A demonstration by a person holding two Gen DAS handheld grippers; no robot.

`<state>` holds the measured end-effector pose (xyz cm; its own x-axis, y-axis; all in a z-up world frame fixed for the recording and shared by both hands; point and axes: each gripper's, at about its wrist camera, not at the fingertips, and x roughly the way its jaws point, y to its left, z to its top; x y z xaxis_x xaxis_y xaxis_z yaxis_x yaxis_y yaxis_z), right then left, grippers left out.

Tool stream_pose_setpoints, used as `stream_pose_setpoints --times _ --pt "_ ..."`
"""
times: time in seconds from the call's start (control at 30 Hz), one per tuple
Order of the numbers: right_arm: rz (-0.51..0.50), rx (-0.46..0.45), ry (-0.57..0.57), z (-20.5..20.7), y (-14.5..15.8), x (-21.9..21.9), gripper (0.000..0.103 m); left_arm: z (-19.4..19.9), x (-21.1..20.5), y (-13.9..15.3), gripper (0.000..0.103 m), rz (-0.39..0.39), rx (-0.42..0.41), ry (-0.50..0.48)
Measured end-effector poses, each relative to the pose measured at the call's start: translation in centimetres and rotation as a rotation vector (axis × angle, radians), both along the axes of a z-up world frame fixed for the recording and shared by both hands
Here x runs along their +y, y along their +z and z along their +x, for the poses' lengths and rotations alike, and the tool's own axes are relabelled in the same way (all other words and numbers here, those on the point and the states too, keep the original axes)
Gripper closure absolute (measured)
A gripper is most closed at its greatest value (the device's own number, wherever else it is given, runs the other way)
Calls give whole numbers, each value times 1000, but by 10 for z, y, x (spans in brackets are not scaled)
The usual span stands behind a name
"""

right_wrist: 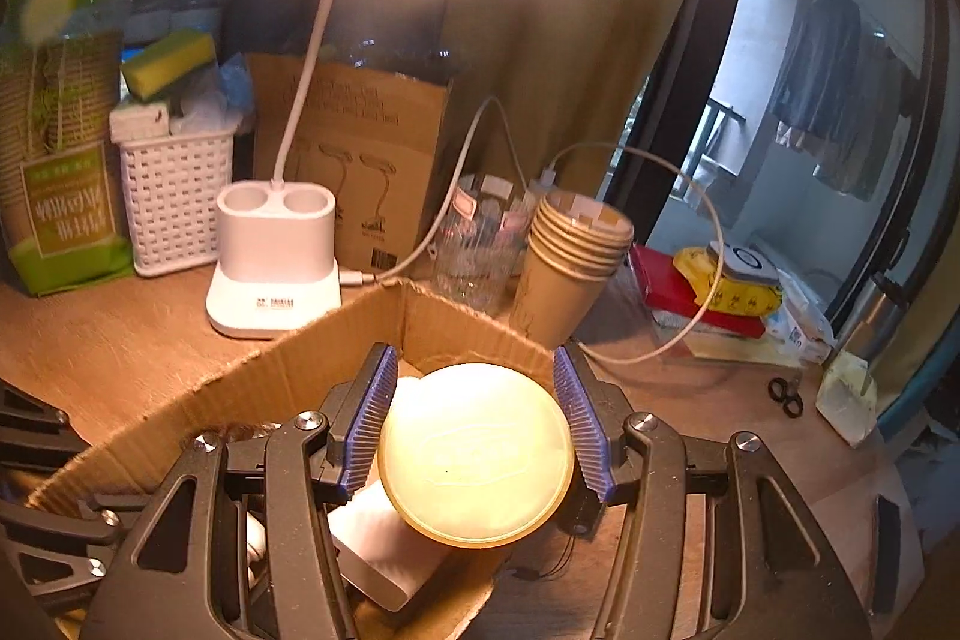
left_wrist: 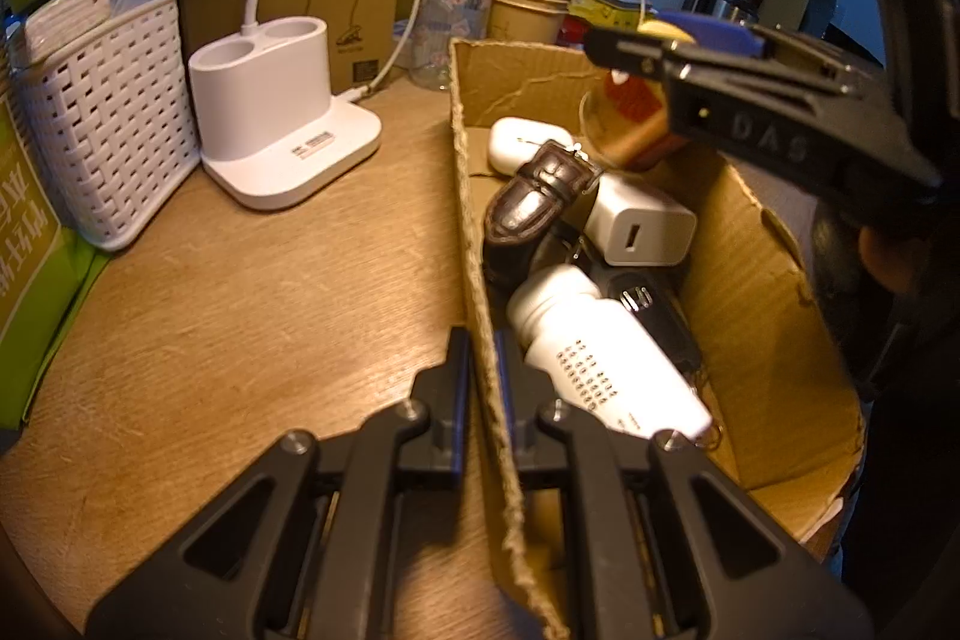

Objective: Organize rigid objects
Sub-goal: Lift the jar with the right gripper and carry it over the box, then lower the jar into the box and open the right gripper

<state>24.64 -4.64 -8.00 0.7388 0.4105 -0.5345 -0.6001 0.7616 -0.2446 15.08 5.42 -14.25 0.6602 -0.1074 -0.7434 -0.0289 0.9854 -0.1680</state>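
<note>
**Jar over the box, left claw steadying the wall**

Left wrist view. The left claw (left_wrist: 485, 388) is pinched together on the near wall of the cardboard box (left_wrist: 774, 316), one finger outside on the table (left_wrist: 240, 304), one inside. The box already holds a white earbud case (left_wrist: 522, 145), a brown watch strap (left_wrist: 534, 202), a white charger (left_wrist: 639, 223), a white bottle (left_wrist: 600, 358) and a dark key fob (left_wrist: 654, 316). The right claw (left_wrist: 636, 52) comes in from the upper right, above the box's far end, carrying a small jar (left_wrist: 630, 124) with a red label; the jar hangs clear of the contents.

Judgement: keep the left grip firm so the box does not slide. Lower the jar into the bare corner at the far right, not onto the charger, and part the fingers only once it rests.

Right wrist view. The right claw (right_wrist: 474, 436) is clamped on the jar's pale round lid (right_wrist: 474, 454), blue pads (right_wrist: 369, 424) against both sides. Box rim (right_wrist: 336, 334) lies just ahead.

Differences: only the left view shows the jar's label, its clearance and the free floor space. Only the right view shows pad contact on the lid, the lit lamp (right_wrist: 273, 268) and the scissors (right_wrist: 786, 397).
</note>
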Motion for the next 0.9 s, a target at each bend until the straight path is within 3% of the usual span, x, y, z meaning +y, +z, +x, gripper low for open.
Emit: stream_pose_setpoints --times 0.37,0.9 --pt "-48 20 6 -3 -17 2 46 1 0 0 94 2 -1 0" --pt "18 38 58 -24 -5 -18 45 2 1 -1 94 3 -2 0"
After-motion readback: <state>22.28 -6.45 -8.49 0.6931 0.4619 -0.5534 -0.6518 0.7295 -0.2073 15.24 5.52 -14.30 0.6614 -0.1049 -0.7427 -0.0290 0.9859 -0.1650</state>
